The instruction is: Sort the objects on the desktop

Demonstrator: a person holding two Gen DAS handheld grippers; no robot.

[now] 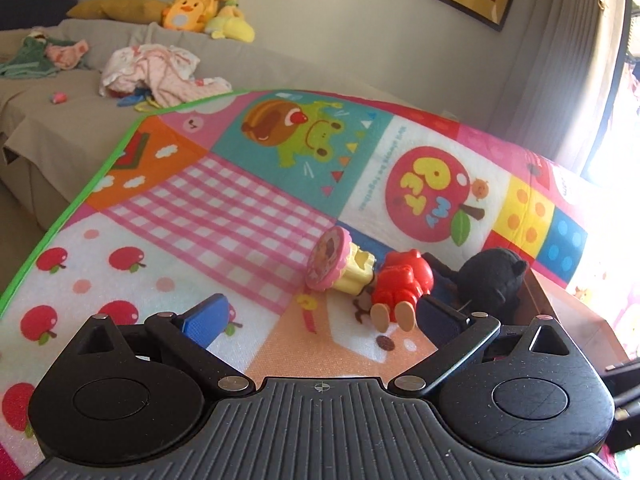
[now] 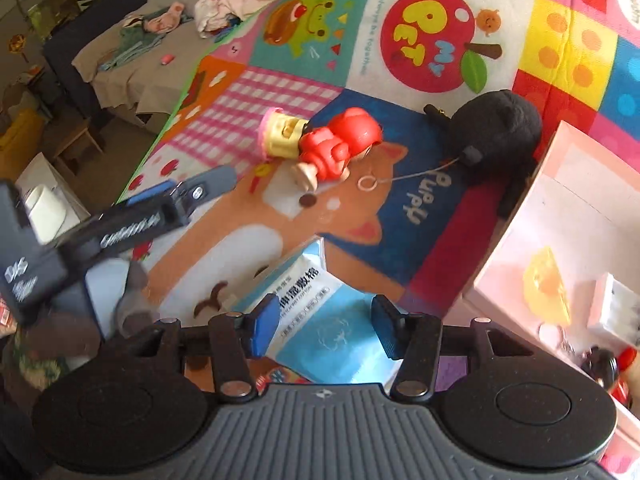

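Toys lie mid-mat: a red figure (image 2: 340, 142) touching a pink-topped stamp (image 2: 280, 136), a black plush (image 2: 496, 124) against the pink box (image 2: 516, 216), which holds a yellow piece (image 2: 546, 284). Right tool (image 2: 326, 328) spread over a wipes packet (image 2: 320, 312); left tool (image 1: 320, 316) spread, empty. Open mat (image 1: 200, 200) runs to its green edge.
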